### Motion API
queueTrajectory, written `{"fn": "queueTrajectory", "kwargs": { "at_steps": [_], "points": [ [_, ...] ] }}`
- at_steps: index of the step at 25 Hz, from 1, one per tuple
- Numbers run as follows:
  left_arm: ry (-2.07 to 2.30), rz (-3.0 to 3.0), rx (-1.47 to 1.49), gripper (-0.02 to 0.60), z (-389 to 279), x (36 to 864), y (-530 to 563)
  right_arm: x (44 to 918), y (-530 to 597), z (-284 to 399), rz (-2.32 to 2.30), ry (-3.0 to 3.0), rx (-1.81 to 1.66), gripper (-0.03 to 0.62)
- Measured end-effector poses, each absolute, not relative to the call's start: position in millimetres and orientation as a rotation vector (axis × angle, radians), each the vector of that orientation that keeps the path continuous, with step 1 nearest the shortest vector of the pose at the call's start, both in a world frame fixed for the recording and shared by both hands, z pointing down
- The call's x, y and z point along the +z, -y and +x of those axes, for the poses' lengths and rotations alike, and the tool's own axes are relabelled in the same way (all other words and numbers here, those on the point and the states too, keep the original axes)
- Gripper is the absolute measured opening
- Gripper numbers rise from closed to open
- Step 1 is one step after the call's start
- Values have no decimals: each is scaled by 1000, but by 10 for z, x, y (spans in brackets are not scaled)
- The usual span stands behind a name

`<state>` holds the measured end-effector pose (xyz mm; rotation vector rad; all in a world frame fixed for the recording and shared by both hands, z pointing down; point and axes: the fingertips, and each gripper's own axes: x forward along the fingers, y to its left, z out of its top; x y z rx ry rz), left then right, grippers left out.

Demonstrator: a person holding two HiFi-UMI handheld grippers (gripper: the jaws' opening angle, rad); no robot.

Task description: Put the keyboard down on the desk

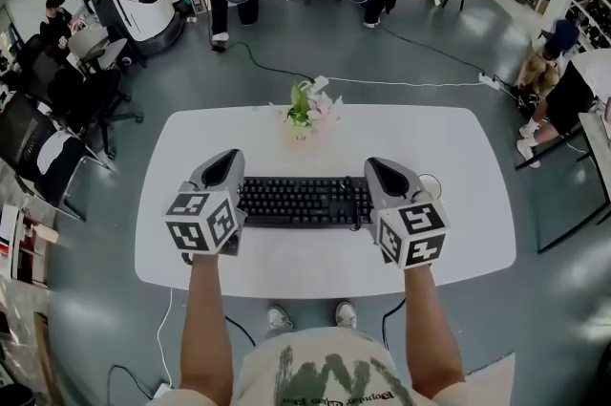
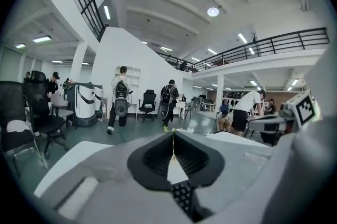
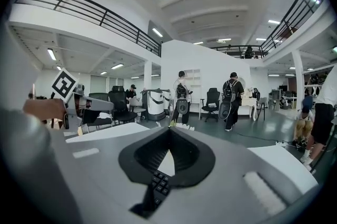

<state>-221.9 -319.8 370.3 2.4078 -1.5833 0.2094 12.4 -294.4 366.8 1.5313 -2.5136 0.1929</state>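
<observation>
A black keyboard (image 1: 301, 201) lies flat on the white desk (image 1: 449, 146), square to me. My left gripper (image 1: 232, 156) rests over its left end and my right gripper (image 1: 375, 161) over its right end. In the left gripper view the left gripper (image 2: 172, 134) is shut, its tips meeting, and a corner of the keyboard (image 2: 182, 197) shows below through the hollow between the jaws. The right gripper (image 3: 169, 129) is shut the same way, with keys of the keyboard (image 3: 158, 184) seen beneath it. Nothing visible is pinched between either pair of tips.
A small vase of flowers (image 1: 305, 108) stands at the desk's far edge, behind the keyboard. A cable loop (image 1: 431, 184) lies right of the right gripper. Office chairs (image 1: 57, 127) stand to the left, a person (image 1: 563, 79) and another desk to the right.
</observation>
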Motion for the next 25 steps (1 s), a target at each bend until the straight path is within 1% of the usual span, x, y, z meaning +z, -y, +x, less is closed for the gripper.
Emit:
{"fn": "queueTrajectory", "kwargs": {
  "at_steps": [1, 6, 25],
  "points": [
    [1588, 2417, 219, 5, -2212, 3709, 3186, 3675, 2943, 125, 1532, 2511, 192, -3],
    [1573, 2431, 281, 5, -2135, 3804, 3137, 3682, 2940, 148, 1548, 2503, 185, -3],
    [1553, 2430, 263, 5, -2055, 3851, 3120, 3680, 2928, 181, 1564, 2494, 177, -2]
  ]
}}
